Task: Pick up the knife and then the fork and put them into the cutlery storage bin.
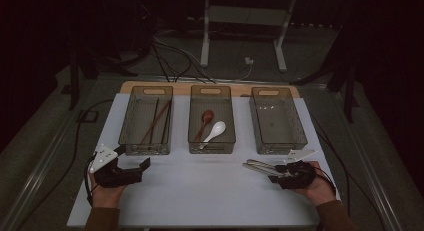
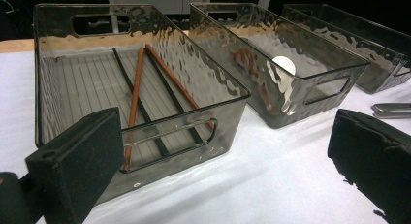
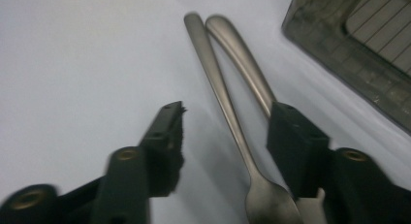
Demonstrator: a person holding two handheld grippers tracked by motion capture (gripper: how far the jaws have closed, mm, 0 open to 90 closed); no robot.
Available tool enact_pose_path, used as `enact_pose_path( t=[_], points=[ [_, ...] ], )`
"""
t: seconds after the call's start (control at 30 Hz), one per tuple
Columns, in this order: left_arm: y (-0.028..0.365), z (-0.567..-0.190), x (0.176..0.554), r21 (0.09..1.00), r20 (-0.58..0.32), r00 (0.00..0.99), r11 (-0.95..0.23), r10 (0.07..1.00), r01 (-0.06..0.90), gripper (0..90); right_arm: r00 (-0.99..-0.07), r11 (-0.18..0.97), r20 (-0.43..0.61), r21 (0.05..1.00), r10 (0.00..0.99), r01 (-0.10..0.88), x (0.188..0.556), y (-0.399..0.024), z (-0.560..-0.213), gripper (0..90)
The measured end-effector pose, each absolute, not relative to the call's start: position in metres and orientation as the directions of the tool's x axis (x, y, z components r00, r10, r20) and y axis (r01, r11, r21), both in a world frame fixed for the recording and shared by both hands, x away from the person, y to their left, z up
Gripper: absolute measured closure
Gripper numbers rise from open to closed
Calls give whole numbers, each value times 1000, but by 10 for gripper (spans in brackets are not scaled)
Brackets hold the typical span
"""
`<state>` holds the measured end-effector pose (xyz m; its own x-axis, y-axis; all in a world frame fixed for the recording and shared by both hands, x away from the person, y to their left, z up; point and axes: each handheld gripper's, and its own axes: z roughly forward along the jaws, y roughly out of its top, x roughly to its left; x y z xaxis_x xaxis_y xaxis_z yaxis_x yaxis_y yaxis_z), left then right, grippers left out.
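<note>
**Right gripper over two metal utensils, jaws part-closed**

On the white table [image 1: 200,191], near its right front, two metal utensils [image 1: 260,166] lie side by side, handles touching, just in front of the right bin [image 1: 277,120]. In the right gripper view one [image 3: 220,95] runs up between the jaws, its head widening at the bottom edge, likely a fork. The other handle [image 3: 242,59] passes under the right-hand jaw's pad.

Right gripper [image 1: 280,174]: held low at the utensils, pointing left across the table. Jaws apart, straddling the nearer utensil. A clear gap shows on the left pad's side; the right pad sits against or over the second handle, contact uncertain. Nothing clamped. That view is blurred.

Left gripper [image 1: 137,167]: held near the table's left front, just before the left bin [image 1: 146,118]. In its own view the jaws stand wide apart with bare table between them.

Bins: three clear smoky bins in a row across the back of the table.
- Left: chopsticks [image 1: 157,122], black and red-brown, lying lengthwise.
- Middle bin [image 1: 211,118]: a brown spoon [image 1: 205,122] and a white spoon [image 1: 215,131].
- Right: nothing seen inside.

Hands and sleeves enter from the bottom edge of the high view.
</note>
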<state>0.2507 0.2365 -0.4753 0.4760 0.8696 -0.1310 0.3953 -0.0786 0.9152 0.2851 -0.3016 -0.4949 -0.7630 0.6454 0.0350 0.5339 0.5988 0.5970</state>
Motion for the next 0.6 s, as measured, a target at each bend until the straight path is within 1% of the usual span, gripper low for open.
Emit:
enact_pose_path(
  t=[0.1, 0.17, 0.33, 0.4, 0.53, 0.6],
  points=[
    [236, -476, 251, 914, -131, 477, -79, 869, 397, 7, -774, 626, 23, 572, 632, 529, 286, -301, -498, 623],
    [236, -476, 251, 914, -131, 477, -80, 869, 398, 7, -782, 650, 6, 551, 623, 523, 287, -300, -501, 636],
    [236, -476, 251, 914, -131, 478, -81, 869, 398, 8, -783, 661, 5, 533, 622, 529, 290, -301, -505, 736],
    [236, -476, 251, 914, -131, 479, -82, 868, 398, 7, -788, 668, 8, 525, 616, 527, 291, -301, -505, 762],
    [235, -476, 251, 914, -131, 479, -82, 868, 398, 7, -796, 681, 1, 517, 606, 518, 291, -300, -506, 776],
    [235, -476, 251, 914, -130, 480, -83, 868, 398, 8, -797, 679, 9, 518, 603, 520, 292, -300, -506, 800]
  ],
)
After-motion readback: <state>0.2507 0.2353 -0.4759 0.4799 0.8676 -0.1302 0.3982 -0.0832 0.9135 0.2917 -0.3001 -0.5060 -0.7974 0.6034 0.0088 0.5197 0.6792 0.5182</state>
